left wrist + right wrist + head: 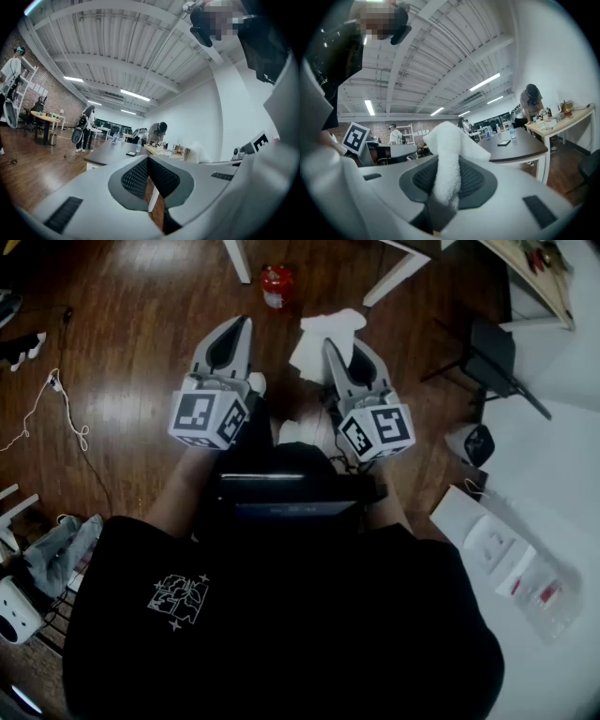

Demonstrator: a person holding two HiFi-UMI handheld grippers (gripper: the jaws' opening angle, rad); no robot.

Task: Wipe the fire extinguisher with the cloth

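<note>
At 12 o'clock stood the small red fire extinguisher (277,287) — right gripper (331,346) clamped the white terry cloth (330,326), left gripper (242,324) closed, empty; best used to steady the extinguisher.

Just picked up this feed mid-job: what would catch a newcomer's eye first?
The white cloth stands out most, pinched in the right tongs and sticking out past their tips. Next comes the small red fire extinguisher, on the wood floor ahead of both tongs, with nothing touching it. The left tongs are shut on nothing.
</note>
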